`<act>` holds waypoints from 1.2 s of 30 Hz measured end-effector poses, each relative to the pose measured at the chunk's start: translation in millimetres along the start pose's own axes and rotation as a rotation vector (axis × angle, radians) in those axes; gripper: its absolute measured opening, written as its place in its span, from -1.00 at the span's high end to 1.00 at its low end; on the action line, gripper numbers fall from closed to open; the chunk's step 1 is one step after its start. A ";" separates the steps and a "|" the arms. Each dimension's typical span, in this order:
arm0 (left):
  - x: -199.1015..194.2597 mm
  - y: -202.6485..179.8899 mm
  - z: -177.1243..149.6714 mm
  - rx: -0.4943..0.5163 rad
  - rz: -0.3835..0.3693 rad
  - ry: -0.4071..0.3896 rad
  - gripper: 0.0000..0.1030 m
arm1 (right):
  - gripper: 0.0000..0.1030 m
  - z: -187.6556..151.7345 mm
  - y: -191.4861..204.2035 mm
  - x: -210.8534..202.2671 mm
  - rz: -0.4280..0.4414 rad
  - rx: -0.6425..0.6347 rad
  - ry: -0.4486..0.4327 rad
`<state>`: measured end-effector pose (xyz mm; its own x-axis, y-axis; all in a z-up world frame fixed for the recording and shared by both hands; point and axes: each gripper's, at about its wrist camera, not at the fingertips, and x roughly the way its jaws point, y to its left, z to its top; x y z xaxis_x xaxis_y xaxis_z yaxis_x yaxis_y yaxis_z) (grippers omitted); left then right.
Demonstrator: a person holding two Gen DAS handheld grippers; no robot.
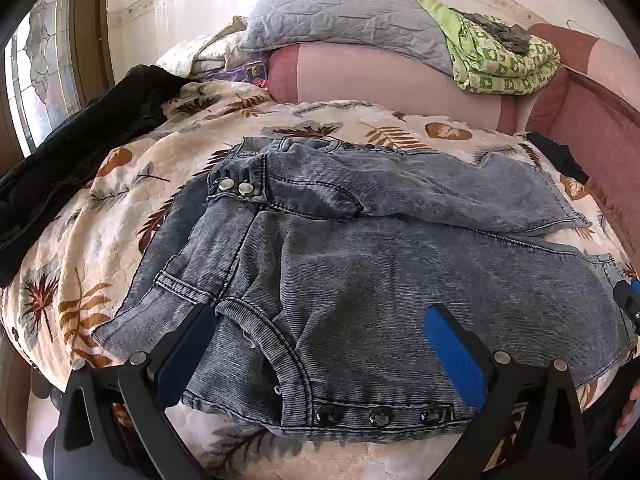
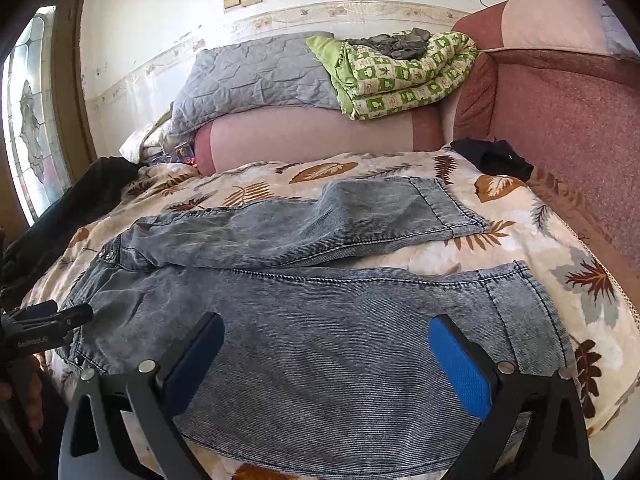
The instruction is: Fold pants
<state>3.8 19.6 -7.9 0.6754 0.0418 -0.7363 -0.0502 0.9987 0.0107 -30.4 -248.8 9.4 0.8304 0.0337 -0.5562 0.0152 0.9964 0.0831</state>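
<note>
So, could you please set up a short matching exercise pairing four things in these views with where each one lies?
Things:
1. jeans
2. green quilt
3. grey pillow
4. black cloth

Places:
A. on the pink bolster, against the wall
B. spread flat on the leaf-print cover, under both grippers
C. beside the pillow, with a grey garment on top
D. at the far corner of the cover, by the red sofa arm

Pairs: 1-B, 2-C, 3-A, 4-D
</note>
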 end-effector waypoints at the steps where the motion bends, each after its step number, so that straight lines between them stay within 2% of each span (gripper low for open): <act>1: 0.0 0.1 0.2 0.002 0.003 0.000 -1.00 | -1.00 -0.1 0.2 -0.1 0.001 0.001 0.000; 8: -0.4 5.7 1.3 -0.011 -0.009 0.000 -1.00 | -1.00 0.3 -0.3 -0.8 0.005 0.007 0.005; 14: 7.6 41.8 16.4 -0.076 0.016 0.054 -1.00 | -1.00 7.2 -19.2 -0.1 0.060 0.086 0.062; 18: 13.3 90.8 28.4 -0.187 0.078 0.086 -1.00 | -1.00 27.2 -64.9 -4.9 0.107 0.192 0.123; 19: 11.8 103.9 30.7 -0.199 0.110 0.078 -1.00 | -1.00 34.1 -82.5 -6.9 0.099 0.222 0.137; 22: 12.2 124.5 26.8 -0.230 0.113 0.088 -1.00 | -1.00 50.3 -133.3 -7.9 0.052 0.269 0.198; 24: 15.7 131.1 18.2 -0.255 0.077 0.129 -1.00 | -1.00 56.6 -165.4 -0.7 0.033 0.306 0.250; 27: 27.4 130.6 8.2 -0.309 -0.010 0.202 -1.00 | -1.00 62.6 -196.6 24.7 0.105 0.374 0.356; 29: 35.3 128.1 7.8 -0.300 -0.010 0.214 -1.00 | -0.98 66.8 -203.7 43.9 0.135 0.378 0.398; 31: 39.2 126.6 7.9 -0.285 -0.006 0.235 -1.00 | -0.82 71.3 -206.3 63.3 0.102 0.341 0.424; 33: 40.3 129.2 7.6 -0.290 -0.004 0.240 -0.97 | -0.41 72.5 -213.3 83.5 0.052 0.360 0.465; 35: 41.7 132.7 7.1 -0.290 -0.010 0.244 -0.89 | -0.23 70.5 -213.6 99.5 0.034 0.332 0.515; 36: 42.1 134.5 6.1 -0.289 -0.007 0.251 -0.79 | -0.19 67.4 -213.9 107.5 0.007 0.328 0.542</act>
<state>30.1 155.9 -33.4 0.4770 -0.0089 -0.8789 -0.2763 0.9477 -0.1595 93.1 -463.5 -12.4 0.4323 0.1603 -0.8874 0.2524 0.9232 0.2898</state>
